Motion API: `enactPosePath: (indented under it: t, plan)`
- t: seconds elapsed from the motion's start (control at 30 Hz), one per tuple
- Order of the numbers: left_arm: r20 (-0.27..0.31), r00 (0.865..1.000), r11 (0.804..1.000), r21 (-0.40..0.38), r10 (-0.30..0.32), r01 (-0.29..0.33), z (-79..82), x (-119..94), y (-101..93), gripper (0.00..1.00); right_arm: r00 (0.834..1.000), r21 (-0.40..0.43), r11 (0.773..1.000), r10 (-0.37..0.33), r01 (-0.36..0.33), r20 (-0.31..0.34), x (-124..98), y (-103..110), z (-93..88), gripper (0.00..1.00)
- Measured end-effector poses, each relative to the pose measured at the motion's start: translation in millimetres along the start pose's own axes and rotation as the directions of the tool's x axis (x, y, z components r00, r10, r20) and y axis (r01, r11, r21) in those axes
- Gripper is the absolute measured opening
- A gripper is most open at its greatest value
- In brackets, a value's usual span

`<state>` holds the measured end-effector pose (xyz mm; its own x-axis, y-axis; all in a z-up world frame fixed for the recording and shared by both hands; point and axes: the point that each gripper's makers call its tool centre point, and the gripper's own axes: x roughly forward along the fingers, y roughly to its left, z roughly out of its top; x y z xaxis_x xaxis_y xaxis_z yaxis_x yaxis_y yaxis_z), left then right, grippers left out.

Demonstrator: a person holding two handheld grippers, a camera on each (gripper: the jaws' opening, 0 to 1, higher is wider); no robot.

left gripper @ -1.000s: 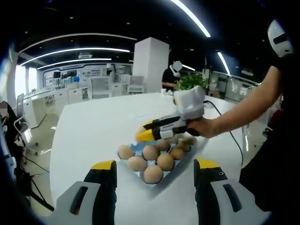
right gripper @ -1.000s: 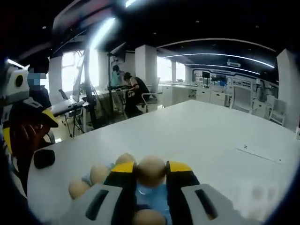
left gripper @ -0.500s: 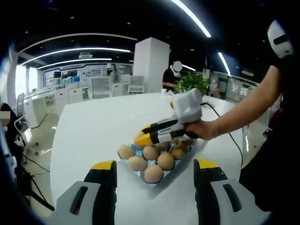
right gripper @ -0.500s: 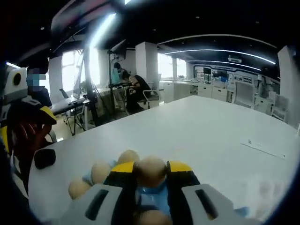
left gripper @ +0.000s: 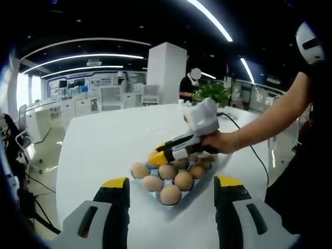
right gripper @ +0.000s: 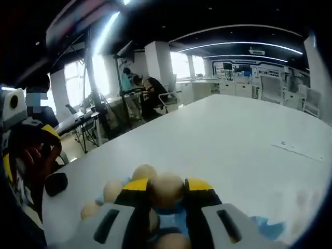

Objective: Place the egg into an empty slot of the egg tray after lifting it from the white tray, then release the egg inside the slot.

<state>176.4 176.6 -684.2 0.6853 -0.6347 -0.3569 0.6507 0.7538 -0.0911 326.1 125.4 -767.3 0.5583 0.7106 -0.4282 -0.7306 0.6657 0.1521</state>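
A blue egg tray (left gripper: 155,193) with several brown eggs lies on the white table, just beyond my left gripper (left gripper: 172,182), which stands open and holds nothing. My right gripper (left gripper: 157,155), held by a hand, reaches in from the right and tilts down over the tray's far left corner. In the right gripper view, my right gripper (right gripper: 166,185) is shut on a brown egg (right gripper: 166,190) right above the tray (right gripper: 167,219). Other eggs (right gripper: 143,171) sit in slots just past the jaws. The slot under the held egg is hidden.
The white table (left gripper: 104,140) stretches far beyond the tray. A potted plant (left gripper: 211,92) and a black cable (left gripper: 244,122) are at its far right. A small black object (right gripper: 54,183) lies left of the tray. A paper strip (right gripper: 300,150) lies far right. People sit in the background.
My right gripper has tipped downward and lowered with the egg toward the tray's far left corner. The left gripper has stayed still and open.
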Motion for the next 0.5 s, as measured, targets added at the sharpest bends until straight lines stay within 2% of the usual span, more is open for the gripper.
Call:
enactPosePath:
  t: [0.13, 0.23, 0.3, 0.5]
  plan:
    - [0.001, 1.000, 1.000, 0.003, -0.001, 0.001, 0.7, 0.4, 0.0, 0.66, 1.000, -0.005, 1.000, -0.009, 0.009, -0.014, 0.0, -1.5, -1.9, 0.26]
    - [0.002, 1.000, 1.000, 0.002, -0.001, 0.001, 1.1, 0.4, 0.1, 0.66, 0.999, 0.087, 0.996, 0.003, 0.000, -0.039, 0.6, -2.0, -7.2, 0.25]
    - [0.002, 1.000, 1.000, 0.005, 0.000, 0.000, 1.3, 0.5, 0.2, 0.66, 0.999, 0.016, 1.000, 0.021, -0.020, -0.025, 0.0, 0.9, -4.2, 0.23]
    - [0.005, 1.000, 1.000, 0.008, -0.004, 0.004, 3.7, 2.7, -1.1, 0.66, 0.999, 0.004, 1.000, 0.025, -0.025, -0.033, -0.2, 4.1, -4.1, 0.24]
